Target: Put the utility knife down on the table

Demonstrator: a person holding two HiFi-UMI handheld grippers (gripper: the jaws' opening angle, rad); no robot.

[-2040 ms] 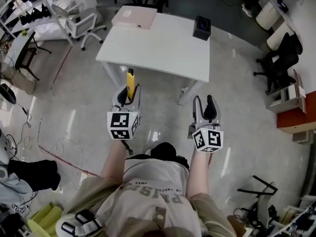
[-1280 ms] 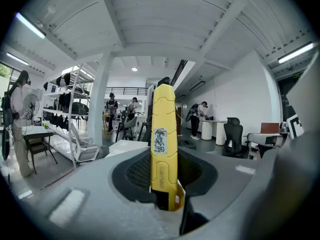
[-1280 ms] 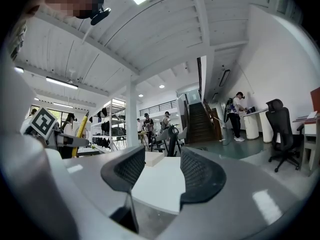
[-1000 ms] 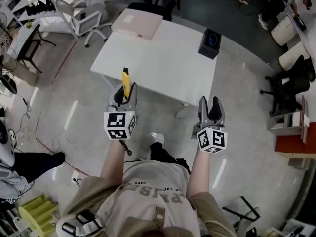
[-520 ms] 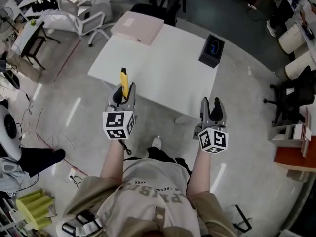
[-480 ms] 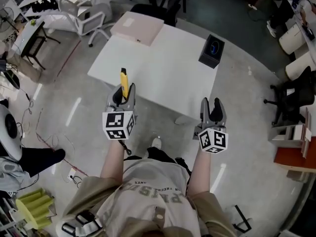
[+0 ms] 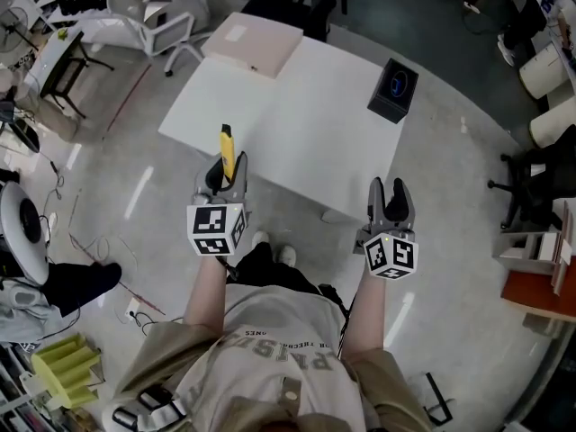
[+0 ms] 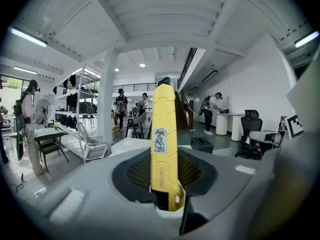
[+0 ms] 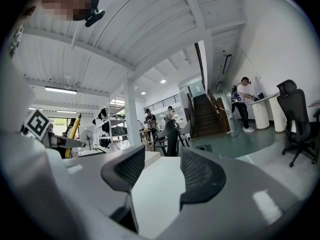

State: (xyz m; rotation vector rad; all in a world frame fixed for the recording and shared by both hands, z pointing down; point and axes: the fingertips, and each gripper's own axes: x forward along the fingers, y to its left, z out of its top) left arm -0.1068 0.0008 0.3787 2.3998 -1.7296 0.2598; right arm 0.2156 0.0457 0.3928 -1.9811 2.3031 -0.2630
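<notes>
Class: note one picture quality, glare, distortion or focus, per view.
Head view: glare streaks on the floor. Left gripper view: fisheye with dark round border; the yellow knife is sharp. Right gripper view: same fisheye curving the ceiling beams; mosaic patch top left.

The white tabletop (image 7: 297, 120) stands on a glossy grey floor (image 7: 117, 187). A flat pink box (image 7: 253, 42) lies at its far left corner. A small black box (image 7: 394, 89) with a ring-shaped mark on top sits by the far right edge, well apart from the pink one.
</notes>
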